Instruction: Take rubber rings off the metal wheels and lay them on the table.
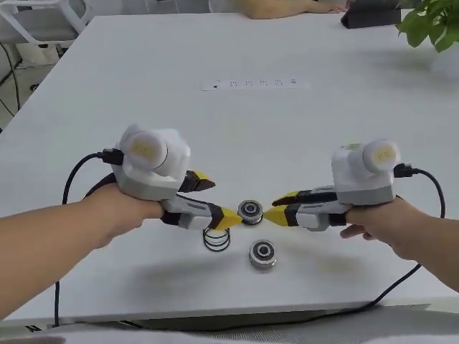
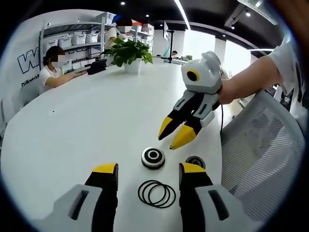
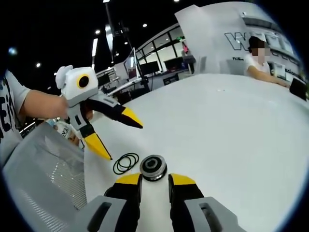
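A metal wheel (image 1: 250, 210) with a dark rubber ring stands on the white table (image 1: 287, 129) between the two grippers. My right gripper (image 1: 272, 209) points at it from the right, jaws slightly apart, tips just short of the wheel (image 3: 153, 167). My left gripper (image 1: 221, 201) comes in from the left, wide open with nothing held, its lower tip beside the wheel (image 2: 153, 157). A second wheel (image 1: 263, 254) lies nearer the front edge. Loose black rubber rings (image 1: 217, 240) lie overlapped on the table under the left gripper's lower jaw.
A strip of small marks (image 1: 254, 84) sits mid-table. At the far right are a potted plant (image 1: 430, 25) and a dark object (image 1: 376, 14). A person (image 2: 50, 72) sits at the far end. Cables (image 1: 68, 190) trail from both grippers. A mesh chair (image 2: 260, 159) stands beside the table.
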`<action>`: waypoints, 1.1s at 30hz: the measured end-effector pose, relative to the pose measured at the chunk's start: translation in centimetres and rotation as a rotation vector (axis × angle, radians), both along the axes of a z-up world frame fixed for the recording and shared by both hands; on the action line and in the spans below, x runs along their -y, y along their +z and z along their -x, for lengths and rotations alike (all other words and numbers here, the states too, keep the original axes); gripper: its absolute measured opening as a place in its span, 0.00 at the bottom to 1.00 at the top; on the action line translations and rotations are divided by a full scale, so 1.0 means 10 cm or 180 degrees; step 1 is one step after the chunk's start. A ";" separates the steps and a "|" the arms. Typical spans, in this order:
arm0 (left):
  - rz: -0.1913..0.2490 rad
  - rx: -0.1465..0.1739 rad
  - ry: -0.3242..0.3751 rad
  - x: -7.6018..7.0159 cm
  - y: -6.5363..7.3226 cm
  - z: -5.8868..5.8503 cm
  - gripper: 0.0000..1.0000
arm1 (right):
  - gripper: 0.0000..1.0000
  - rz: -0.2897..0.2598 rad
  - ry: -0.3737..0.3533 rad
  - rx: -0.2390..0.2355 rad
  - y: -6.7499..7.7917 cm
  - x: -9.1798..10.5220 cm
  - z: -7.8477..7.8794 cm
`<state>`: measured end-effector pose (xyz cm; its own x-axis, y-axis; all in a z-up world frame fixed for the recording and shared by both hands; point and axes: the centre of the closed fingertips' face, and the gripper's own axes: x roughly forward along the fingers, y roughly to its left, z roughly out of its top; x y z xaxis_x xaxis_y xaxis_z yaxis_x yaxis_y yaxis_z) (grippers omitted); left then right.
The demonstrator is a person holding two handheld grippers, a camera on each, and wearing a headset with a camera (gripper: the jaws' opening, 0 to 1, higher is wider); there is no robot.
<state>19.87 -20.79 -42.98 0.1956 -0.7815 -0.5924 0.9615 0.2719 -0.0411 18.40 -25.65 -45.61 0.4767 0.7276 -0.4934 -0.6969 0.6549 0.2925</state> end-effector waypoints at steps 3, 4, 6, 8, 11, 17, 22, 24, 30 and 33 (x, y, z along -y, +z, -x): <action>-0.0007 -0.0008 -0.0005 0.02 -0.01 -0.01 0.46 | 0.21 0.0033 0.0029 0.0004 -0.04 0.01 0.00; -0.0003 -0.0009 -0.0005 0.04 -0.01 -0.02 0.46 | 0.21 0.0040 0.0034 0.0005 -0.04 0.01 -0.01; 0.0001 -0.0014 -0.0013 0.06 -0.02 -0.02 0.45 | 0.22 0.0050 0.0044 0.0004 -0.06 0.01 -0.01; -0.0005 -0.0015 -0.0032 0.08 -0.03 -0.02 0.45 | 0.22 0.0070 0.0059 0.0009 -0.08 0.02 -0.01; -0.0010 -0.0019 -0.0051 0.12 -0.05 -0.03 0.44 | 0.23 0.0090 0.0073 0.0016 -0.11 0.03 -0.03; -0.0024 -0.0053 -0.0085 0.18 -0.11 -0.05 0.40 | 0.24 0.0127 0.0108 0.0032 -0.14 0.03 -0.03; -0.0021 -0.0070 -0.0109 0.22 -0.13 -0.06 0.38 | 0.25 0.0148 0.0138 0.0050 -0.17 0.03 -0.06; -0.0025 -0.0077 -0.0120 0.24 -0.15 -0.06 0.36 | 0.25 0.0158 0.0155 0.0050 -0.18 0.02 -0.06; -0.0057 -0.0100 -0.0158 0.27 -0.19 -0.04 0.32 | 0.25 0.0187 0.0205 0.0070 -0.20 -0.01 -0.06; -0.0067 -0.0122 -0.0181 0.29 -0.22 -0.02 0.29 | 0.25 0.0175 0.0211 0.0074 -0.21 -0.02 -0.06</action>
